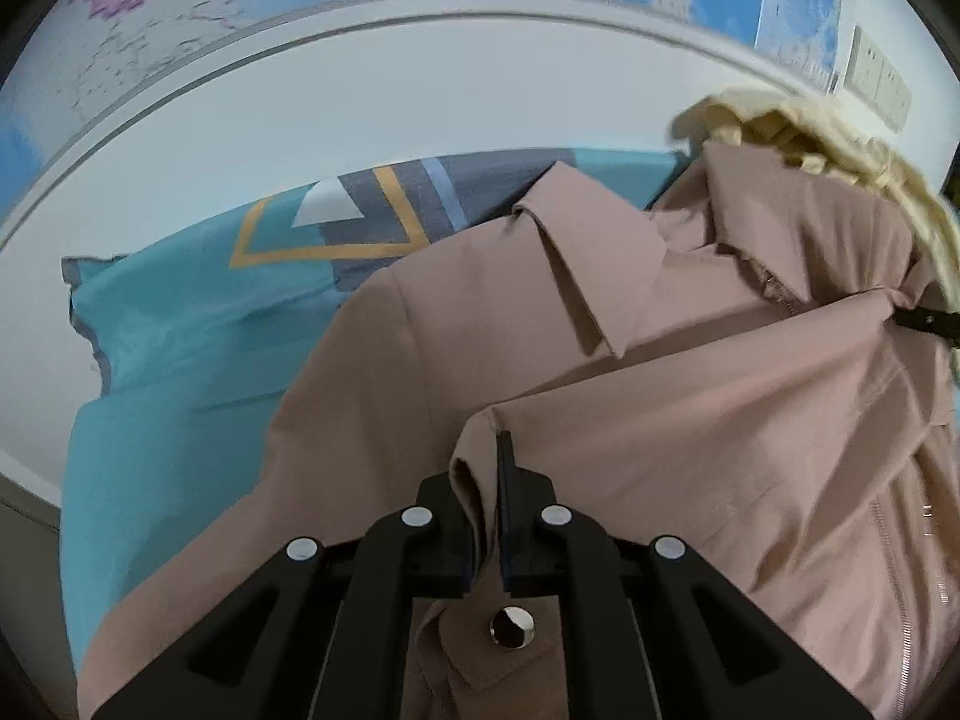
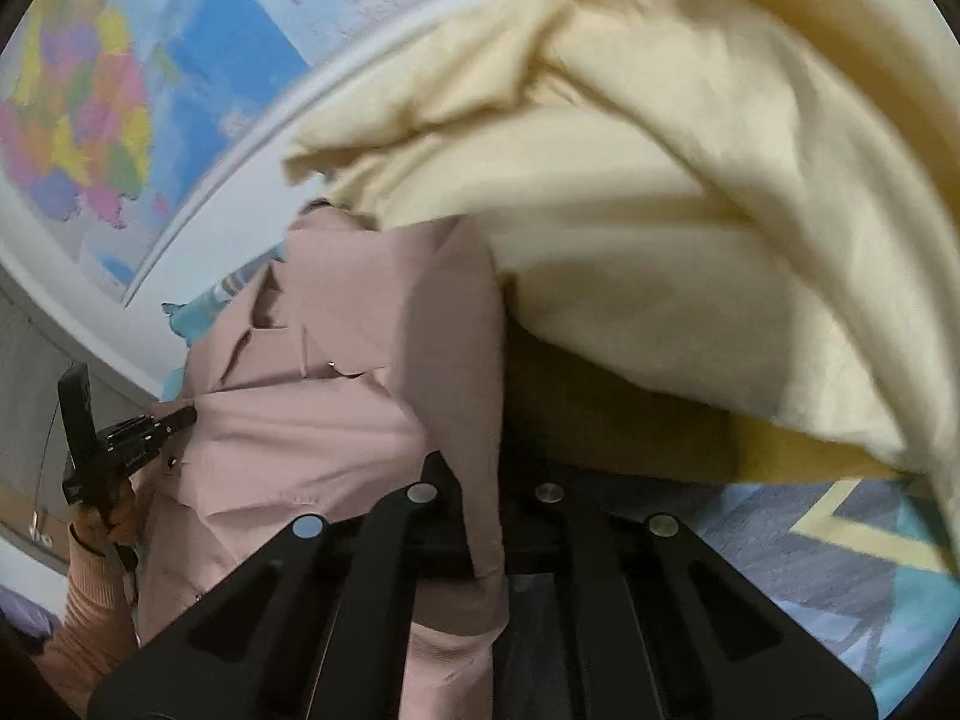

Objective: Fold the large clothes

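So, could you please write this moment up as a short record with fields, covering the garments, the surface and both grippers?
garment in work: pink jacket, collar spread, lying on the bedding
other garment: cream garment, bunched beside the jacket
surface: teal patterned bedding
left gripper: shut on a fold of the jacket
right gripper: shut on the jacket's edge
backdrop: wall map

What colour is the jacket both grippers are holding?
Dusty pink jacket, seen best in the left wrist view.
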Available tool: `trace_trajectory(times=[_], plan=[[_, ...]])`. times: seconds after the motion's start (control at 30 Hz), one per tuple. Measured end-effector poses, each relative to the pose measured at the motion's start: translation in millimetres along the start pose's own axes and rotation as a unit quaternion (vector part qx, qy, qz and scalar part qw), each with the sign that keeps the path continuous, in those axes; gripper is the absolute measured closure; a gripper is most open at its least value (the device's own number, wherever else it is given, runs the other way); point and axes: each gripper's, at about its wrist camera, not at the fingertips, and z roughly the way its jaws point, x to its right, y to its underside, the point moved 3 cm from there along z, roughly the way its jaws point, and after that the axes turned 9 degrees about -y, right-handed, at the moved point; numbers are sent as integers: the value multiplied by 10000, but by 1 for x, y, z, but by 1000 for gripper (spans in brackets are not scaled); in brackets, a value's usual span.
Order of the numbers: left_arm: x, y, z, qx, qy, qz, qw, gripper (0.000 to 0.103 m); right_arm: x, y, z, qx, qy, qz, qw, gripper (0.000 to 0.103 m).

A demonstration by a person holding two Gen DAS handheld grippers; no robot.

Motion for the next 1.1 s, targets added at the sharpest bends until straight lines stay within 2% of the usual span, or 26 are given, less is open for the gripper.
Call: trace_trajectory(times=[0.07, 0.1, 0.13, 0.17, 0.23, 0.27, 0.33, 0.4, 0.47, 0.53, 0.6, 0.73, 0.8, 0.83, 0.97, 1.03, 1.1], plan=[[2, 0, 8, -89, -146, 76, 9998, 87, -3, 8, 8, -281, 293, -152, 9991, 87], [1, 1, 9, -114, -137, 71, 9998, 85, -5, 10, 4, -252, 402, -200, 9987, 77], [-3, 2, 7, -140, -53, 16, 9999, 79, -7, 11, -1, -173, 461, -226, 9985, 70], [-7, 3, 4, -144, -53, -45, 9999, 63, -11, 12, -11, -14, 550, -266, 9981, 58], [-25, 7, -21, 175, -106, -204, 9996, 52, -22, 14, -33, 283, 710, -398, 9963, 56], [-36, 12, -36, 347, -100, -265, 9990, 50, -28, 16, -42, 414, 766, -469, 9951, 56], [-58, 26, -63, 545, -136, -388, 9977, 47, -50, 23, -62, 698, 957, -797, 9898, 56], [-80, 43, -88, 728, -322, -494, 9956, 46, -79, 32, -67, 771, 760, -1210, 9867, 53], [-104, 64, -109, 820, -569, -597, 9932, 45, -112, 38, -49, 488, 323, -1613, 9852, 47], [-121, 82, -122, 780, -787, -671, 9916, 45, -144, 47, -20, 88, -133, -1985, 9800, 47], [-138, 107, -131, 680, -1042, -757, 9893, 45, -172, 60, 16, -383, -509, -2275, 9717, 48], [-156, 152, -137, 365, -1133, -815, 9895, 45, -205, 82, 83, -1225, -739, -2548, 9564, 48], [-160, 175, -140, 258, -1235, -684, 9896, 37, -213, 89, 99, -1489, -895, -2514, 9522, 48], [-164, 184, -140, 203, -1329, -637, 9889, 33, -217, 92, 103, -1554, -937, -2538, 9501, 48], [-176, 211, -140, -23, -1473, -495, 9878, 31, -243, 105, 102, -1616, -1119, -2938, 9354, 35], [-185, 221, -132, -226, -1630, -475, 9852, 30, -255, 109, 96, -1538, -1143, -3106, 9310, 32], [-195, 228, -121, -424, -1528, -637, 9853, 45, -262, 112, 95, -1510, -1180, -3142, 9298, 31]])
